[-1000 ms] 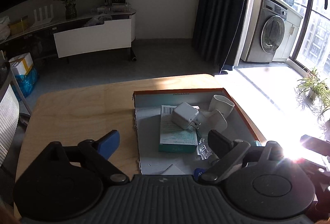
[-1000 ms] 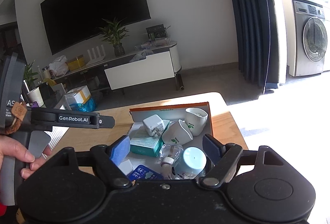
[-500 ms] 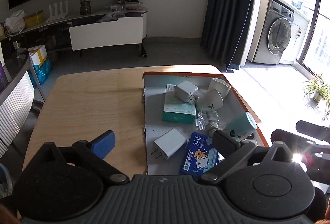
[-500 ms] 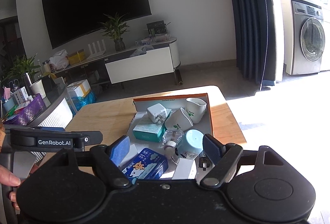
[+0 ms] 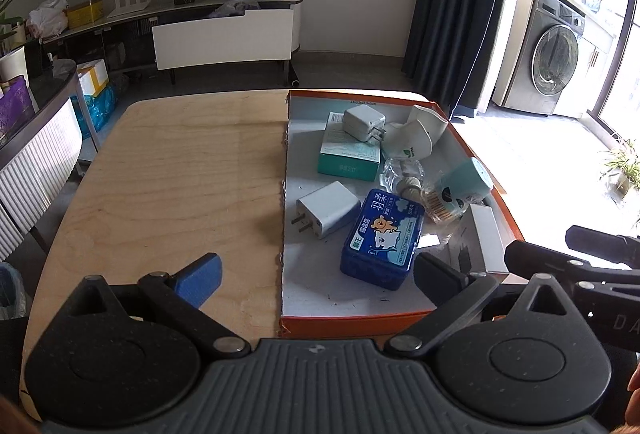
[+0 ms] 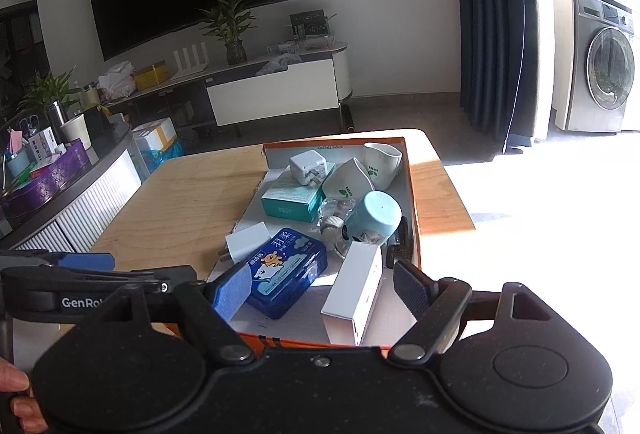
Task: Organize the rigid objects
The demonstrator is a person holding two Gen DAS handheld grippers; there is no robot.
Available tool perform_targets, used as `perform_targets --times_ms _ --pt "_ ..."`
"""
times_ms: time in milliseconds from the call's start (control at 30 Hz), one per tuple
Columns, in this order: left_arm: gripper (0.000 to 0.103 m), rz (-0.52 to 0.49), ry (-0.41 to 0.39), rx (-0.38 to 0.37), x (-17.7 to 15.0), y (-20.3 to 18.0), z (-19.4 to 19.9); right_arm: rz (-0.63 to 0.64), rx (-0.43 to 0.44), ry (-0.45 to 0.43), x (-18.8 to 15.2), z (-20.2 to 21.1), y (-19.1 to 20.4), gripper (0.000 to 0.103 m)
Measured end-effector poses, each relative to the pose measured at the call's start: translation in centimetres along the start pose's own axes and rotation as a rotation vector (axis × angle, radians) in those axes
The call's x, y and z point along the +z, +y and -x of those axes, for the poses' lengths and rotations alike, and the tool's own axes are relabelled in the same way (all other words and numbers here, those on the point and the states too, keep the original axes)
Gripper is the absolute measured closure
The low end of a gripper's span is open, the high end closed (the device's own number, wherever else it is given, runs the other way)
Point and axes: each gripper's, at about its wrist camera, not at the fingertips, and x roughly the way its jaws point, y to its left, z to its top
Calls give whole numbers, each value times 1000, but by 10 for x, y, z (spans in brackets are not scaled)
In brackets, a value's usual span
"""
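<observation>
I hold both tools back from the orange-rimmed box lid [image 5: 472, 138], which fills the centre right of the left wrist view. The left gripper [image 5: 316, 274] stands wide and empty at the lower edge of that view, its blue pad over the bare table [image 5: 180, 174] and its black pad over the near right corner of the lid. The right gripper [image 6: 324, 284] is likewise wide and empty at the lower centre of its view.

All the task's things lie inside the lid:
- blue tin [image 5: 382, 240], lower centre, flat;
- white charger [image 5: 328, 209], just left of the tin, prongs toward the table;
- teal carton [image 5: 350, 150] with a second charger [image 5: 364, 123] on top, upper centre;
- two white cups [image 5: 418, 138], tipped, upper right;
- teal-capped jar [image 5: 464, 188] and clear bottle [image 5: 404, 174], touching, right of centre;
- white box [image 6: 354, 292], tilted, in the right wrist view's lower centre.

Step in hand, in my judgement: a standoff between picks. The heap fits either a jumble awaiting sorting or things already gathered into the lid; I cannot tell which, so I prescribe no target.

Against the frames of a second ago, both cameras sit farther back and higher: the blue tin, the near charger and the white box have come into view, and nothing in the lid has shifted.
</observation>
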Motion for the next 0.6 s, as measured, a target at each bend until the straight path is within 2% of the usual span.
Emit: perform_targets --times_ms 233,600 --pt "0 4 39 49 -13 -3 -1 -1 -9 8 -5 4 1 11" --pt "0 3 63 20 -18 -9 -1 9 -14 18 -7 0 2 11"
